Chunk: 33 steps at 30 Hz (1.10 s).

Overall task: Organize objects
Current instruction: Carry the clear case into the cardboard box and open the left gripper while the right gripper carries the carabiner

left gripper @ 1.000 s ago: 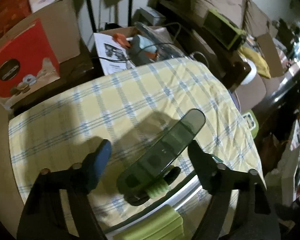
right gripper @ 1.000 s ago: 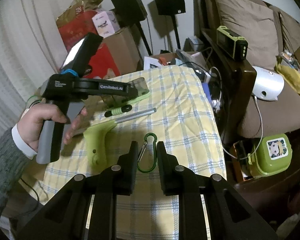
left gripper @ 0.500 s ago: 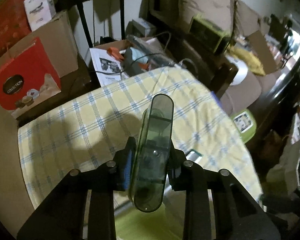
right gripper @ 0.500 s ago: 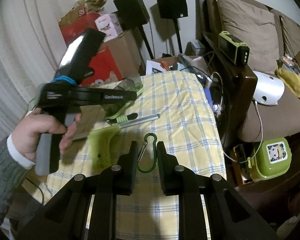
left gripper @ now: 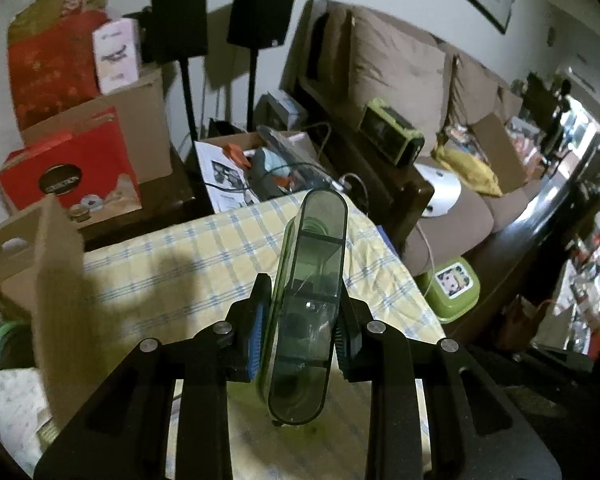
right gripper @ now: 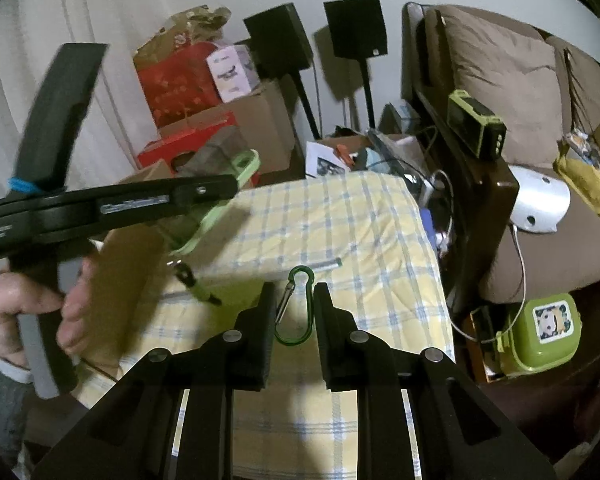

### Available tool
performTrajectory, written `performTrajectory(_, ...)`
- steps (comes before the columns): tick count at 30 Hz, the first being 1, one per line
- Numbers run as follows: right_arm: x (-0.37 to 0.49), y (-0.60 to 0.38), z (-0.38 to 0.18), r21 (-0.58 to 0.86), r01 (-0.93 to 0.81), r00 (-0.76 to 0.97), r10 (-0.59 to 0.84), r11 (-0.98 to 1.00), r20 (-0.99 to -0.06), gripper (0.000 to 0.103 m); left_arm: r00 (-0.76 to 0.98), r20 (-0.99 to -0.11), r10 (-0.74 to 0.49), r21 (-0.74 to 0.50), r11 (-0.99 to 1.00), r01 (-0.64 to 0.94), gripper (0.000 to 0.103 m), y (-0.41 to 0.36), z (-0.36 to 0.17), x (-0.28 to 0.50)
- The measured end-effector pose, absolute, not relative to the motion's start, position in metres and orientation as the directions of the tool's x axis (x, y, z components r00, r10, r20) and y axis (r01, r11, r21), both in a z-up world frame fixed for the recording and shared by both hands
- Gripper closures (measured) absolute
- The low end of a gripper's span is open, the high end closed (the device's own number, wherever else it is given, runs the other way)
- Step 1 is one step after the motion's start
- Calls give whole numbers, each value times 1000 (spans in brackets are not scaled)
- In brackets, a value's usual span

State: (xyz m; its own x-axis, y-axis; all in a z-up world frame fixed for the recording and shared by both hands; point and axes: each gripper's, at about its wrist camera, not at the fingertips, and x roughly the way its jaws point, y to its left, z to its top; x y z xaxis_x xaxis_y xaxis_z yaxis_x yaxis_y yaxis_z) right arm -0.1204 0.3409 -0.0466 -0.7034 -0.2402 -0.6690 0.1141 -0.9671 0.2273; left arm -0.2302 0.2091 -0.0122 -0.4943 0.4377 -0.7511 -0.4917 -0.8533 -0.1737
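Left gripper (left gripper: 300,316): clamped on a long smoky-green case (left gripper: 306,312), pads pressing both long sides, pretty solid grip. In the right wrist view you can see it held up in the air over the left edge of the table.
Case: see-through lid with a lime green rim, rounded ends, far end pointing toward the far edge of the table. Something dark is inside, can't make out what.
Right gripper (right gripper: 294,300): jaws only a little apart, holding nothing, hovering low over the near part of the table.
Carabiner (right gripper: 296,308): green, lying flat on the cloth, showing right in the gap between the right fingers, not touched as far as I can tell.
Screwdriver (right gripper: 194,284): small one with a green and black handle, on the cloth near the left edge, beside a lime green thing that's blurred.
Table (right gripper: 340,220): covered in a yellow and blue checked cloth.
Cardboard box (left gripper: 40,264): open, standing at the left edge of the table.
Left hand (right gripper: 28,312): wrapped round the grey grip of the left gripper.
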Motion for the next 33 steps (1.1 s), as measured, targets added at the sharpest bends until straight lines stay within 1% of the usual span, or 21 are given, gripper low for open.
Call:
performTrajectory(7, -116, 319, -25, 220, 159, -715, -266, -963, -646, 86, -522, -725, 448, -207, -866, -456, 77, 164, 24, -214)
performTrajectory(14, -115, 291, -10, 221, 208, -715, -302, -953, -631, 86, -563, -722, 402, -194, -899, -393, 77, 107, 46, -201)
performTrajectory(21, -114, 256, -1, 217, 266, -701, -342, -939, -626, 86, -599, -717, 355, -173, -924, -341, 77, 52, 58, -191)
performTrajectory(27, -114, 223, 2, 206, 319, -685, -375, -925, -625, 86, -621, -725, 298, -151, -948, -279, 77, 1, 54, -188)
performTrajectory(33, -117, 188, 2, 194, 373, -658, -406, -907, -634, 86, -615, -756, 223, -146, -974, -173, 77, -54, 27, -194)
